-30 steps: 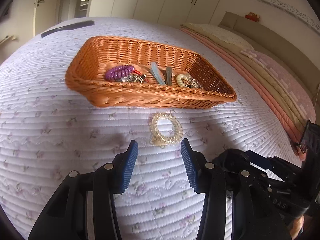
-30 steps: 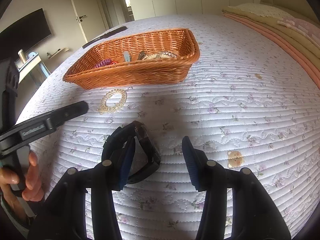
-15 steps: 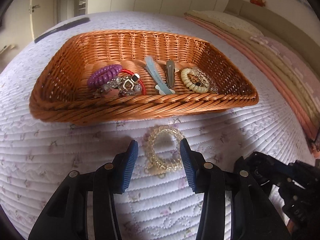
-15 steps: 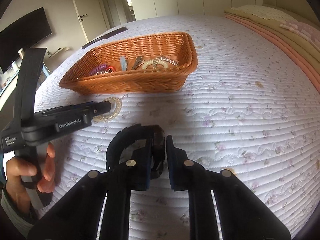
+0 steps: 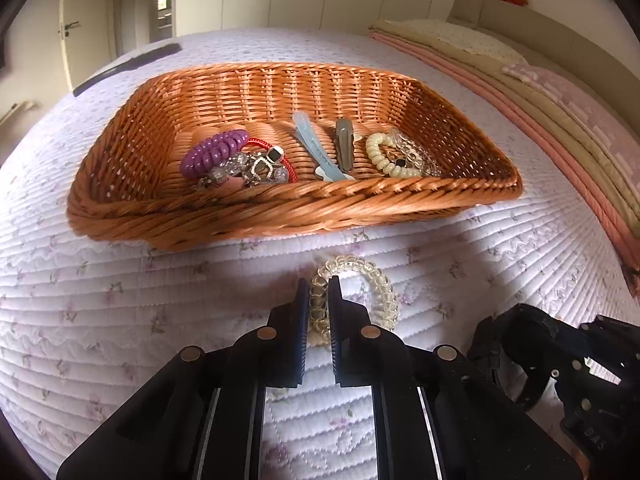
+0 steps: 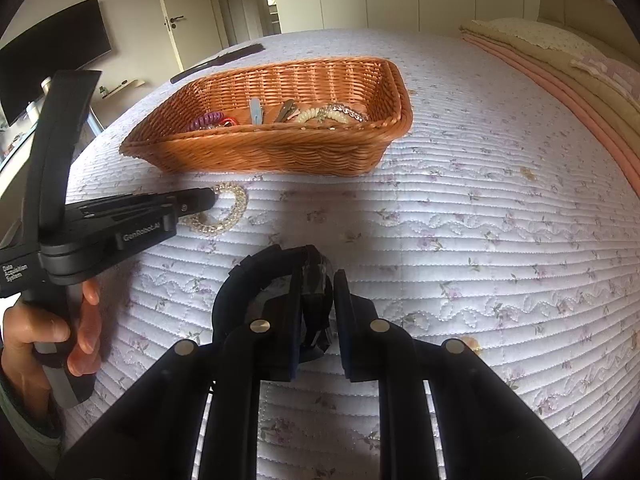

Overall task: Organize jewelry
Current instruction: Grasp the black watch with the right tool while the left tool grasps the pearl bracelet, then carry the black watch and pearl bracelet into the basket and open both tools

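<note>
An orange wicker basket (image 5: pixel 280 212) sits on the quilted bed and holds a purple coil tie (image 5: pixel 212 152), clips and bead bracelets. My left gripper (image 5: pixel 319 284) is shut on the left side of a clear coil hair tie (image 5: pixel 380 284) that lies on the quilt just in front of the basket. That hair tie also shows in the right wrist view (image 6: pixel 228 212), with the left gripper (image 6: pixel 208 196) at it. My right gripper (image 6: pixel 316 276) is shut on a black watch (image 6: pixel 256 276) resting on the quilt.
The basket also shows in the right wrist view (image 6: pixel 280 152). Folded pink and beige blankets (image 5: pixel 560 120) lie along the right side of the bed. A dark flat object (image 5: pixel 128 66) lies beyond the basket. The right gripper with the watch (image 5: pixel 560 360) is at lower right.
My left gripper moved up to the clear coil tie and closed on it. My right gripper closed on the black watch.
</note>
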A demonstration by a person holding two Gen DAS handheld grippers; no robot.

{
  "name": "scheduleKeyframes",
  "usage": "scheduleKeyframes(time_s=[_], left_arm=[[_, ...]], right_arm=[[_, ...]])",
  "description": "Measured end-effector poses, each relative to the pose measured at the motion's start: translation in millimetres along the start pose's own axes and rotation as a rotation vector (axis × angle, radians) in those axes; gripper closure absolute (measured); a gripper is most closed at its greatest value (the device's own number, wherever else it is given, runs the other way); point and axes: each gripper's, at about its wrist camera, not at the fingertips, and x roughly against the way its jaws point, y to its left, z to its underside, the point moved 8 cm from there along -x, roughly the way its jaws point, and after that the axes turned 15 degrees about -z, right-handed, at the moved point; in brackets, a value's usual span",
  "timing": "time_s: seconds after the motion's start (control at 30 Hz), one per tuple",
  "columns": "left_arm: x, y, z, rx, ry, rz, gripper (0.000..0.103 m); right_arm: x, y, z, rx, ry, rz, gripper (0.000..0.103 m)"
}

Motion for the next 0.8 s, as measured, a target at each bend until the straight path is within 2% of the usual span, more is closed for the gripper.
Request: scheduleKeyframes(time_s=[0.13,0.3,0.47,0.5,0.57,0.8], left_arm=[[11.5,6.3,8.4,0.016,-0.013,0.007,0.095],[32.5,14.7,21.9,0.036,-0.047,0.033,0.095],[47.4,20.5,32.5,0.059,-0.077,0.051,0.095],[50.3,21.2,33.8,0.062,-0.085,0.054,0.095],[55.7,21.4,34.7,0.063,-0.103,0.058,0.095],[77.6,22.6,42.9,0.059,-0.153,0.062,0.095]], right_arm=[[-1.2,0.1,3.5,-0.004,0.011,0.002,0.088],[-4.0,-3.3,10.8,-0.044,0.036,-0.04,0.08],[-9.2,0.3,11.6,-0.016,0.054,0.004,0.08],[-9.3,2.1,11.8,-0.004,0.055,0.019,0.081],[-8.1,5.3,11.8,0.02,0.044,0.057,0.091],[7.6,14.9,7.6,0.018,-0.035,0.051,0.092]])
